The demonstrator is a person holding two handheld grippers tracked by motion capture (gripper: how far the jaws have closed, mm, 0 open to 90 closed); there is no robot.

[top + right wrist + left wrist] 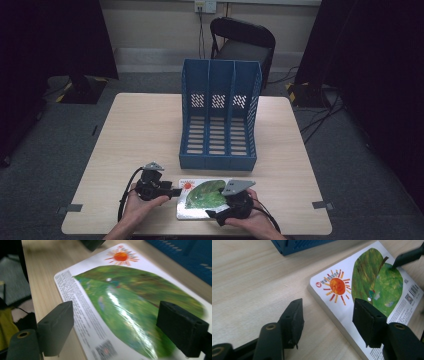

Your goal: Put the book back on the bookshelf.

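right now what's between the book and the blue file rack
Only bare tabletop: in the high view a narrow strip of wood separates the picture book from the blue file rack.

1. Blue file rack [219, 115] with three slots sits upright in the middle of the wooden table [145, 130], open side facing the near edge.
2. Black chair [243, 44] right behind the table, by the far wall.
3. Wall socket [205, 6] up top, with a cable hanging down from it.
4. Grey carpet floor [45, 150] all around, plus yellow-black striped tape [295, 92] off to the right.
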